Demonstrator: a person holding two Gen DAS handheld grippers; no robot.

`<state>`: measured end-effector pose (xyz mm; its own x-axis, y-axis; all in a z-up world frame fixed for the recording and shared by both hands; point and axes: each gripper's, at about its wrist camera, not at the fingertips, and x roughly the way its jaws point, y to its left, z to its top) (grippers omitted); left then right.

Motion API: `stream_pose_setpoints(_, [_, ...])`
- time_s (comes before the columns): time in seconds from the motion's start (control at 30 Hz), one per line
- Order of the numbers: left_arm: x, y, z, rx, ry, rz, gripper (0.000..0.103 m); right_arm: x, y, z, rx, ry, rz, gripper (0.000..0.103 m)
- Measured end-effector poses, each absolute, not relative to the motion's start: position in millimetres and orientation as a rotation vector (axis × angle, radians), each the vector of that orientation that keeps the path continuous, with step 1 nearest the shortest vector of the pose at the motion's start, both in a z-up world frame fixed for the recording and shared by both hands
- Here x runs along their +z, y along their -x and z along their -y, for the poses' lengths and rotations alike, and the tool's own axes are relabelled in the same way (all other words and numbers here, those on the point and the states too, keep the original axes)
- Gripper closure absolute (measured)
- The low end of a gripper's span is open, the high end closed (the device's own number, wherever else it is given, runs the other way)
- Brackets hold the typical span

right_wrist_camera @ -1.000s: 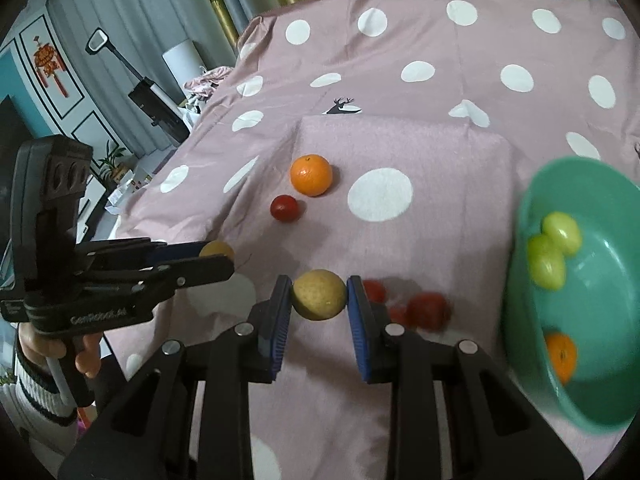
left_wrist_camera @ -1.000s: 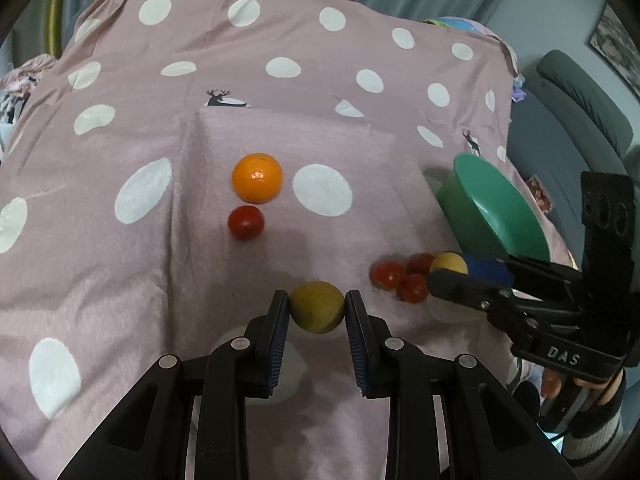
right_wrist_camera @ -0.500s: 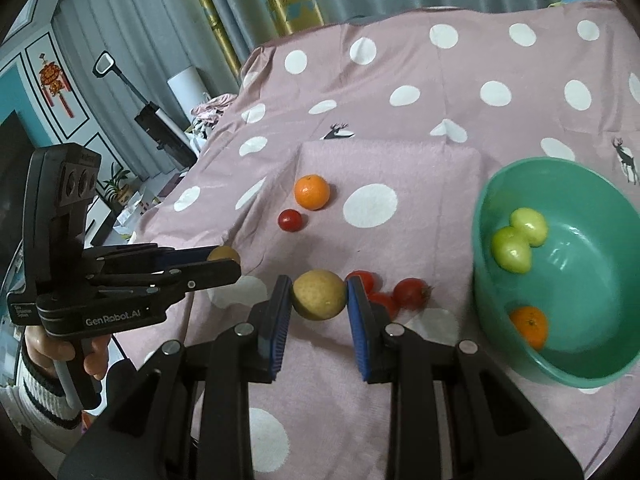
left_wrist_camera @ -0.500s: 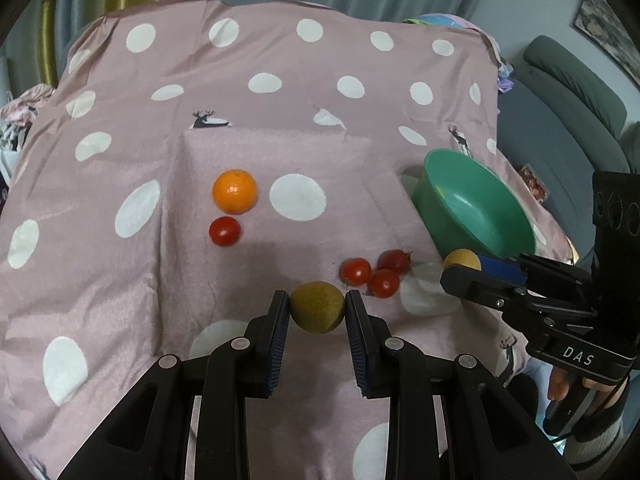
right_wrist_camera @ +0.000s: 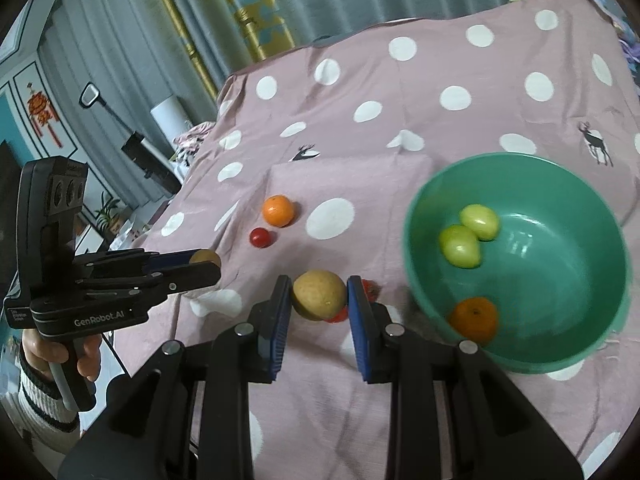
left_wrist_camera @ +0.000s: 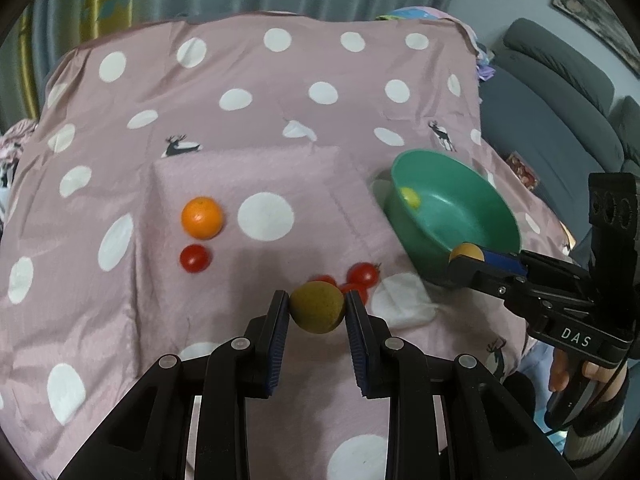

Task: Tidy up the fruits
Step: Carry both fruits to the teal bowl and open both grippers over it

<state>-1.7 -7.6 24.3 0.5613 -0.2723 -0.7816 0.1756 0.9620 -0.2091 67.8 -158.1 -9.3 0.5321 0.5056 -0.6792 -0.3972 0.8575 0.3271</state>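
The jaws of both grippers are closed on fruit: the left gripper (left_wrist_camera: 317,309) is clamped on a brownish-green round fruit (left_wrist_camera: 317,308), and the right gripper (right_wrist_camera: 319,297) is clamped on a yellowish round fruit (right_wrist_camera: 319,294), each fruit pinched between blue pads and held clear above the surface. Everything is laid out on a bed covered by a pink polka-dot sheet (left_wrist_camera: 280,120). A green bowl (right_wrist_camera: 560,360) is set at the right side, and two pale green fruits (right_wrist_camera: 468,236) and a small orange (right_wrist_camera: 474,319) are already gathered inside it. An orange (left_wrist_camera: 201,217) is left on the sheet well apart from the bowl, with a cherry tomato (left_wrist_camera: 195,258) just beside it, and a cluster of cherry tomatoes (left_wrist_camera: 362,274) is seen nearer the bowl, partly hidden behind the held fruit. The step in hand is judged to be the carry of two picked fruits toward the bowl, with the task roughly midway. For the next move, each held fruit must be brought over the bowl's rim and lowered before the jaws are opened, one gripper at a time so that the two are not crowded together; a release from too high could bounce the fruit out.
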Motion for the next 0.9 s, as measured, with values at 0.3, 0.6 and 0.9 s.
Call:
stream_pose_setpoints(0.3, [33.6,-14.3,41.0,-0.322,0.059,-0.923,0.074,-8.4,-67.9,198.5,0.459,-0.197,-0.824,0.074])
stream_pose_setpoints(0.6, [37.7,-38.0,87.4,-0.432,0.020,-0.905,0.074,-11.1,-65.7,237.9,0.361,-0.234,-0.808,0.074])
stream_pose_setpoints(0.9, [22.7,-66.0,140.0,-0.513,-0.038,-0.946,0.074,-24.2,-71.7,261.1,0.301,-0.253,-0.818,0.074])
